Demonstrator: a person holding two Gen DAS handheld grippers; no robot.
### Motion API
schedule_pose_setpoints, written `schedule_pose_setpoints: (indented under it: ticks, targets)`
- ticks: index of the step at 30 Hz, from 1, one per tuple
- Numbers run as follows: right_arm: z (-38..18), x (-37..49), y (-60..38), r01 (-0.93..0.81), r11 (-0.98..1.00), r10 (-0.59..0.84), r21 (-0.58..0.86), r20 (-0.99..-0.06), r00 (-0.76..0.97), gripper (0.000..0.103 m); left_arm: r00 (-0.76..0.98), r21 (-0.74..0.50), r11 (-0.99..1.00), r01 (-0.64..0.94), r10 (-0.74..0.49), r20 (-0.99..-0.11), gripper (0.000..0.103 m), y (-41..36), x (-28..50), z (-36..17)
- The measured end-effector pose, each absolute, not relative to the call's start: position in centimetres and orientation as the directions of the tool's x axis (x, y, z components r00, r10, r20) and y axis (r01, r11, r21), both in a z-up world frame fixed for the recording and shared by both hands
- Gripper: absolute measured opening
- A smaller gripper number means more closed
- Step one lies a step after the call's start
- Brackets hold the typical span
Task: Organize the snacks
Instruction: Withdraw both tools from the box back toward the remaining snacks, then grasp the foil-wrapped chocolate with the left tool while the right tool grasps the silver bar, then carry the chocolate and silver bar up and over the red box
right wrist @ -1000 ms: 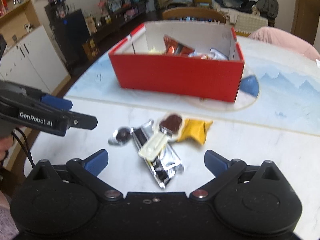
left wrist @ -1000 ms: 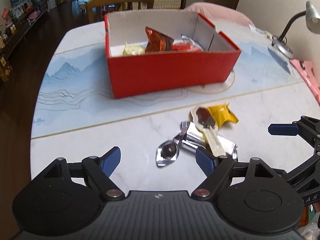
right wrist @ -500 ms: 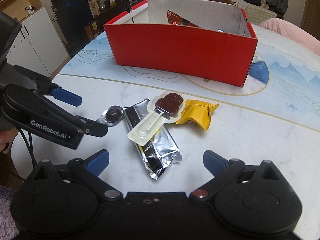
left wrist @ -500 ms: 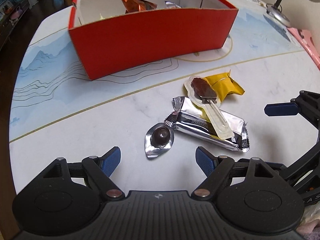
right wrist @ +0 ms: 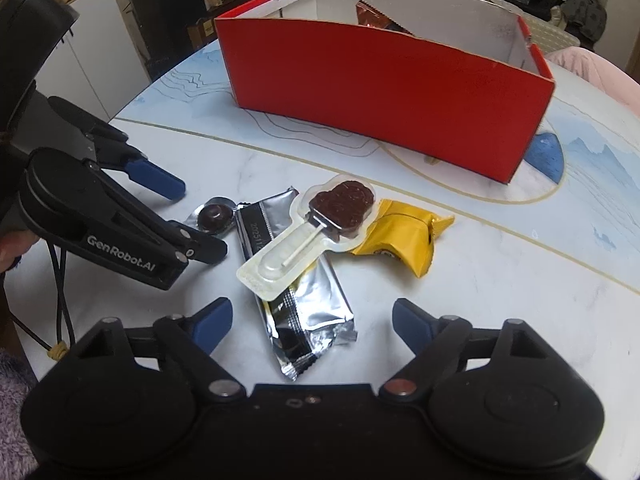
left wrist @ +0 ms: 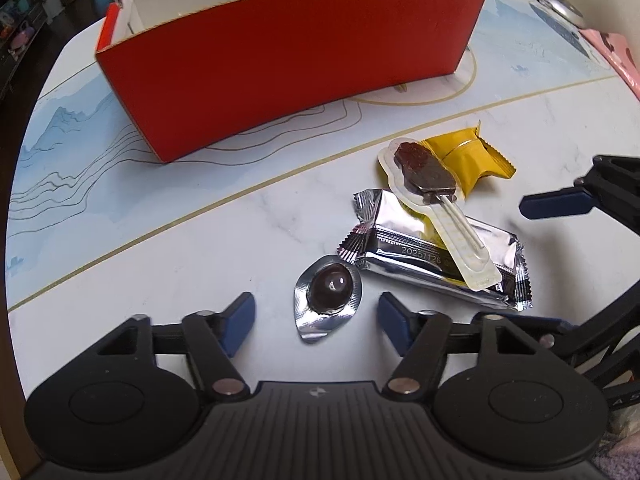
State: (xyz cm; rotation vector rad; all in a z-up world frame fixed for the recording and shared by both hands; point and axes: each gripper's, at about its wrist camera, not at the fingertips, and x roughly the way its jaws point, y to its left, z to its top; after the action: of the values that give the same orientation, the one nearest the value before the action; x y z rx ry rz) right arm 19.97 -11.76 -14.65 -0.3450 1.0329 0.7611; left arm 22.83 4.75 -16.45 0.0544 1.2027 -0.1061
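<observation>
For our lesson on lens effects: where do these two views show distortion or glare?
Left wrist view: the red box bows in a curve, and glare flashes on the silver wrapper. Right wrist view: the box wall bends likewise; the lollipop blister shines.

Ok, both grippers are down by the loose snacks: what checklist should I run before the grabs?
1. Left gripper lined up on foil chocolate: ok; it lies between the closing jaws, pads not touching.
2. Right gripper lined up on silver bar: ok; its near end lies between the closing jaws, untouched.
3. Bar free to lift: not ok; the lollipop lies across it.
4. Yellow packet clear of both grippers: ok.
5. Grippers clear of each other: ok, apart.
6. Room in red box: cannot tell; its front wall hides the inside.
</observation>
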Motion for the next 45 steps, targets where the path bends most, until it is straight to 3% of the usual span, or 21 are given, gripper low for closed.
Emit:
schedule_pose_setpoints:
  ticks: [3, 14, 18, 21, 35, 45]
  targets:
    - [-14.9, 20.3, -11.4, -0.721, 0.688, 0.405, 0.084, -0.869, 0.285, 0.084, 0.366, -0.011, 0.992, 0.127, -0.057, -0.929, 0.062, 4.6, 22.9, -16.5]
    - [-15.8, 20.0, -9.6, -0.772, 0.634, 0.389, 0.03, -0.876, 0.286, 0.064, 0.385, -0.01, 0.984, 0.18, -0.08, -0.919, 0.036, 3.9, 22.7, -16.1]
    - [-15.5, 19.9, -9.6, -0.774, 0.633, 0.39, 0.019, -0.871, 0.298, 0.051, 0.39, -0.014, 0.985, 0.174, -0.082, -0.917, 0.035, 4.1, 22.7, -16.1]
    - [-15.3, 19.5, -9.8, -0.769, 0.639, 0.384, 0.009, -0.87, 0.309, 0.048, 0.392, -0.021, 0.987, 0.16, -0.084, -0.916, 0.035, 4.2, 22.5, -16.1]
    - [-14.9, 17.9, -10.7, -0.671, 0.726, 0.427, 0.15, -0.863, 0.268, 0.044, 0.369, -0.103, 0.993, 0.059, -0.118, -0.922, 0.034, 6.6, 20.7, -15.8]
    - [-13.9, 15.7, -9.2, -0.677, 0.718, 0.451, 0.162, -0.849, 0.275, 0.042, 0.378, -0.123, 0.992, 0.024, -0.123, -0.917, 0.034, 7.8, 18.5, -14.9]
